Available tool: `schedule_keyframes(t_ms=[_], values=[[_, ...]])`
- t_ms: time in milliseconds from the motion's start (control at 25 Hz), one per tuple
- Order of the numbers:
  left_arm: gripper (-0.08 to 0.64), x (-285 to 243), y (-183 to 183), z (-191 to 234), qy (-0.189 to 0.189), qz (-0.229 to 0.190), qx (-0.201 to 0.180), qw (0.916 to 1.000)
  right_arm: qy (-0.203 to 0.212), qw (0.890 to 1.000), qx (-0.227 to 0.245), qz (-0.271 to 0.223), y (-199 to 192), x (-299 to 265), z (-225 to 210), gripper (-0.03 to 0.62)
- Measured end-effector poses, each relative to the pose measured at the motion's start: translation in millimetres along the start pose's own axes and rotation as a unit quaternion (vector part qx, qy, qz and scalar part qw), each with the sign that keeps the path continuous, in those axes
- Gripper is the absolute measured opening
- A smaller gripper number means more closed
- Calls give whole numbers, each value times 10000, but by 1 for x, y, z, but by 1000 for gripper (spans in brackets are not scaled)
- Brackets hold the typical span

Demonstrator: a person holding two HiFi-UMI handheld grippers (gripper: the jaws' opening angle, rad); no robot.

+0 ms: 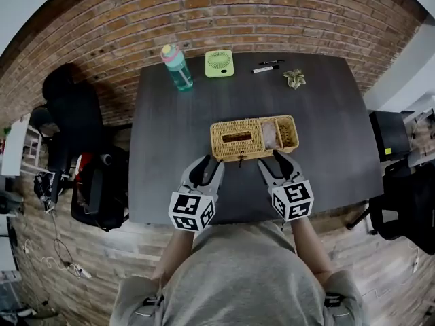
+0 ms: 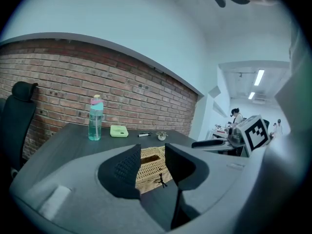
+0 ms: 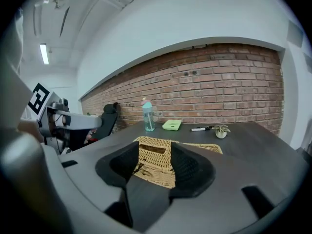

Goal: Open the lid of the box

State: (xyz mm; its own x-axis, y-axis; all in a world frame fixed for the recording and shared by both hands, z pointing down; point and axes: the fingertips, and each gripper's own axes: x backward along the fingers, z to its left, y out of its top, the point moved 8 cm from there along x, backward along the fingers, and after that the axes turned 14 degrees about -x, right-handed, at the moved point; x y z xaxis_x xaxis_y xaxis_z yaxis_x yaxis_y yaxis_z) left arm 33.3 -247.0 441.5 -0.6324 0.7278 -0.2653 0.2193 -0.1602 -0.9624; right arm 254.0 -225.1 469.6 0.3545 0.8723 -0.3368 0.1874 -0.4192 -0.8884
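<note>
Left tongs (image 1: 206, 164) and right tongs (image 1: 279, 160) hover released just short of the wicker box (image 1: 253, 138), toward the table's (image 1: 166, 148) near edge; its slotted lid (image 1: 236, 138) lies shut, opening not yet begun.

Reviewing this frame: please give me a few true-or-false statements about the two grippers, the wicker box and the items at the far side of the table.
1. The left gripper and the right gripper both have their jaws apart and hold nothing. True.
2. The lid of the wicker box is raised. False: it lies flat on the box, closed.
3. The water bottle stands upright, to the left of the green fan in the head view. True.
4. The pen lies on top of the box. False: it lies on the table near the far edge, beside the small plant.
5. The right gripper is over the bottle. False: it is at the box's near side.
</note>
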Motion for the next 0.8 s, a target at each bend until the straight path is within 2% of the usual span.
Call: schedule_keyframes(t_ms=[360,800], values=[[156,-1,-7,8,475,107,177,9987,221,9973,412,560,-16,-34,-18,195],[156,5,-15,14,917,229,308,9950,256,9871,1103,1130,-37,-65,-32,204]])
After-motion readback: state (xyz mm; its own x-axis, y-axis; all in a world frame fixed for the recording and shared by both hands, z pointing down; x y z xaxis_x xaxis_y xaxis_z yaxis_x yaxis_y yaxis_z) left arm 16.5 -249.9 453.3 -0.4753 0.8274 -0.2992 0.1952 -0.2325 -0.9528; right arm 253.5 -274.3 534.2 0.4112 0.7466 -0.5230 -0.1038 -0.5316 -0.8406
